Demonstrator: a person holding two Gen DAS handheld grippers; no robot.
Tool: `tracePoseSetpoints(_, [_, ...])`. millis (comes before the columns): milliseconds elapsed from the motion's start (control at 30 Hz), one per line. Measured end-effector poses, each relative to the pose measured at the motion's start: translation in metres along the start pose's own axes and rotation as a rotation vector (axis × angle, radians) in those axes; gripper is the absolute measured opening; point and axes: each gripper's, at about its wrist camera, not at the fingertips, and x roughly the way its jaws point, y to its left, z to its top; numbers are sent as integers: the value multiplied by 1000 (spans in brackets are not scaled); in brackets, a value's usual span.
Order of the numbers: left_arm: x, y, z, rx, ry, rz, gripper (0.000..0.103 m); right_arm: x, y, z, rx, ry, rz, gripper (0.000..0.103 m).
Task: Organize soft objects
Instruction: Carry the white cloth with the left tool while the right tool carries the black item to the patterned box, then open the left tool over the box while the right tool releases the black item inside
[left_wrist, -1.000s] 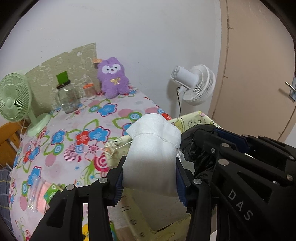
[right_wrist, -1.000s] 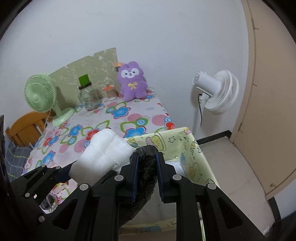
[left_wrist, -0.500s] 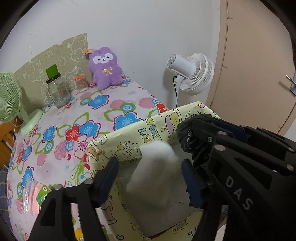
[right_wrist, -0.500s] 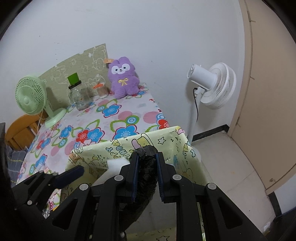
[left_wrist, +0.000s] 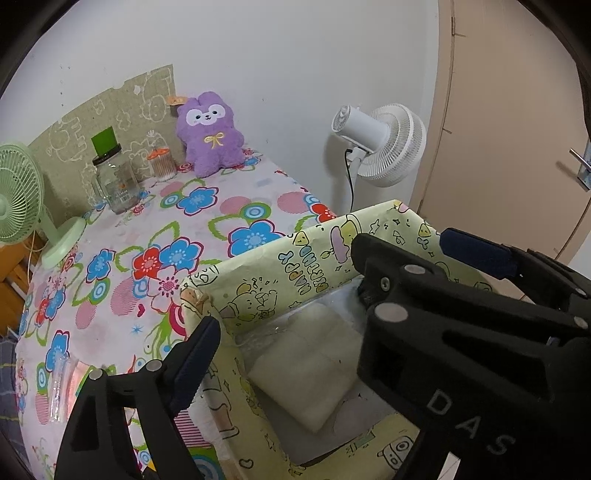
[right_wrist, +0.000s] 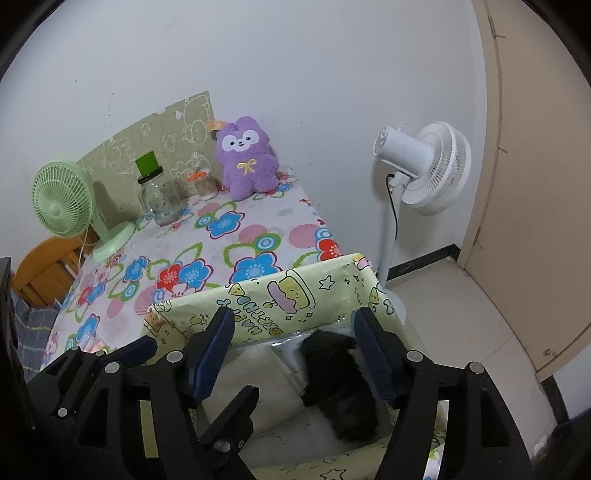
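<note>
A yellow cartoon-print box stands at the table's near edge; it also shows in the right wrist view. A white folded cloth lies inside it, seen too in the right wrist view. A black fuzzy soft object lies in the box beside the cloth. My left gripper is open above the cloth, empty. My right gripper is open over the black object, not touching it. A purple plush toy sits at the table's back, also in the right wrist view.
A floral tablecloth covers the table. A green desk fan, a glass jar and a small orange-lidded jar stand at the back. A white floor fan stands right of the table, by a door.
My left gripper opened and let the white cloth drop into the box. My right gripper opened and released the black object into the box. Both grippers drew back slightly.
</note>
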Motion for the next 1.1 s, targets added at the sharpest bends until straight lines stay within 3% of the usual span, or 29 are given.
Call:
tracePoseSetpoints(167, [-11,1,-2,0,-25,9,91,-8,3,0,-2,-10,0,78])
tracePoseSetpoints(233, [-17,2,-2,0,-34,8,91,-13,6,-2,-7,-17,-11,86])
tracePoseSetpoints(867, [-69,19,-26,-18,-119,5,92,-64,43,-21,-55,-100,-37,88])
tracePoseSetpoints(1100, [-85,31,-37,-50,-149,42,97,-76,62,-30,-86,-119,-27,88])
